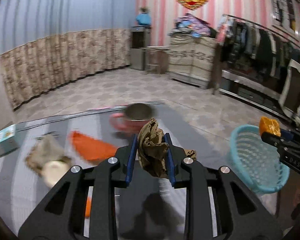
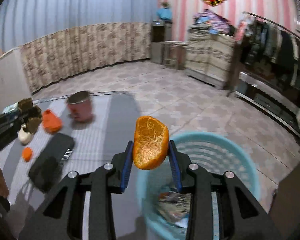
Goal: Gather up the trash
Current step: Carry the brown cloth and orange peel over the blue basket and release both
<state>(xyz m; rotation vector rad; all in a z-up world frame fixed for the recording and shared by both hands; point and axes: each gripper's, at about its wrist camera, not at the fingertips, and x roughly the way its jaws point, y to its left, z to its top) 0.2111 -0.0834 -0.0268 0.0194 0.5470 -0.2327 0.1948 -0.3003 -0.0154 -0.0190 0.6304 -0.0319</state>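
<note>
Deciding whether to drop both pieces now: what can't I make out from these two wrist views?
- Basket contents: in the right wrist view the right gripper and its orange peel cover much of the blue basket; what lies inside is blurred.
- Basket's right side: the right gripper hides it in the left wrist view.
- Table items left of the left gripper, which holds crumpled brown paper: motion-blurred, unidentifiable.
- Pink cup: blurred, contents unclear.

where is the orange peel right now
The orange peel is pinched in the right gripper, held in the air just above the near rim of the blue basket, at the table's right end.
</note>
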